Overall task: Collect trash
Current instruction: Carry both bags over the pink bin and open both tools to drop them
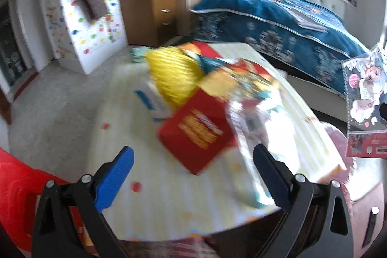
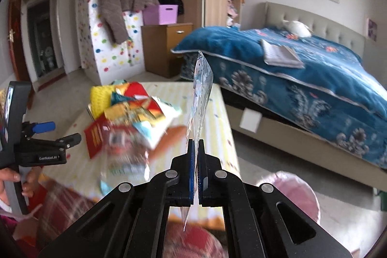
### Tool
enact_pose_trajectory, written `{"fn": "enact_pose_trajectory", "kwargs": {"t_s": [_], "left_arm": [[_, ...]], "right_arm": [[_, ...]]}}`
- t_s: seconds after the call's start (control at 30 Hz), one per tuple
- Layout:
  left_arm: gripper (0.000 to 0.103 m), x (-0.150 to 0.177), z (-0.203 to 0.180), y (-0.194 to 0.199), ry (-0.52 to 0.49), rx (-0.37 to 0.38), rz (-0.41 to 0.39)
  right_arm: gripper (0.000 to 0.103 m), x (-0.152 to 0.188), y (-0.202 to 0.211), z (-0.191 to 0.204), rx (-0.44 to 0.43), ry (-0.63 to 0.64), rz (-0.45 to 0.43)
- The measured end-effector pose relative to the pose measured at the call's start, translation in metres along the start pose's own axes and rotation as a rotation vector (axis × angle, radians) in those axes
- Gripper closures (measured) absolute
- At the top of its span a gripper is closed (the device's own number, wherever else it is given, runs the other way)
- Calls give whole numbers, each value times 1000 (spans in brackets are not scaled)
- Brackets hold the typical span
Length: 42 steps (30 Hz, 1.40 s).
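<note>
- The right claw (image 2: 196,156) is clamping its blue pads together on a clear plastic packet (image 2: 200,98), which is standing edge-on and upright between the fingers, above the tabletop.
- In the left wrist view that same clear plastic packet (image 1: 362,98) is showing its printed cartoon face at the right edge, lifted clear of the pile.
- The left claw (image 1: 193,166) is hanging with its fingers spread wide apart and gripping nothing, above the near side of the tabletop (image 1: 169,197).
- Just ahead of it a red box (image 1: 196,137) is lying tilted at the front of a heap of wrappers and cartons (image 1: 237,81), beside something yellow and ribbed (image 1: 169,74).
- The heap is sitting loose on the pale yellow cloth, not in any container.
- A red bin (image 1: 14,187) is showing at the lower left corner; its contents are hidden.
- A lilac basket (image 2: 160,13) is sitting on the wooden drawer unit (image 2: 167,47) beyond; its inside cannot be seen.
</note>
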State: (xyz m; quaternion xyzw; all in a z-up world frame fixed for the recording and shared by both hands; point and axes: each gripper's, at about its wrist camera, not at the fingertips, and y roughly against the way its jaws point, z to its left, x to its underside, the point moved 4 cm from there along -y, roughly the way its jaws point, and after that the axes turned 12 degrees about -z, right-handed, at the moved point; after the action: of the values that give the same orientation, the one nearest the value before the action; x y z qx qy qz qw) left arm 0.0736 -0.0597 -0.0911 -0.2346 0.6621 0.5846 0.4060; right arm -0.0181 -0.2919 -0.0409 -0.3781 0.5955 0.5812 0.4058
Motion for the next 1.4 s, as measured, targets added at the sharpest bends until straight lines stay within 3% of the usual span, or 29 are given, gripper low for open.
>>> {"fn": "enact_pose_trajectory", "kwargs": {"t_s": [0.2,0.33,0.47,0.57,0.67,0.7,0.83,1.03,1.4], "left_arm": [[39,20,-38,-14,-26,138,62],[49,28,-51,-32,-4,189,119],[52,33,-54,-51,15,202,161],[59,33,-57,-52,21,228,158],[85,29,-59,-47,23,258,139],[91,25,-60,-40,14,266,114],[102,7,-71,-6,-42,281,-3],[102,-24,-120,40,-181,324,-155],[102,-20,-234,19,-321,456,-157]], "right_arm": [[101,15,16,-10,24,-16,0],[101,21,17,-14,20,-30,13],[101,25,14,-16,19,-30,22],[101,29,11,-19,15,-41,34],[101,30,12,-22,11,-56,33],[101,29,13,-23,9,-60,29],[101,27,20,-28,14,-75,10],[101,26,37,-48,57,-108,-30],[101,62,57,-134,272,-210,13]]}}
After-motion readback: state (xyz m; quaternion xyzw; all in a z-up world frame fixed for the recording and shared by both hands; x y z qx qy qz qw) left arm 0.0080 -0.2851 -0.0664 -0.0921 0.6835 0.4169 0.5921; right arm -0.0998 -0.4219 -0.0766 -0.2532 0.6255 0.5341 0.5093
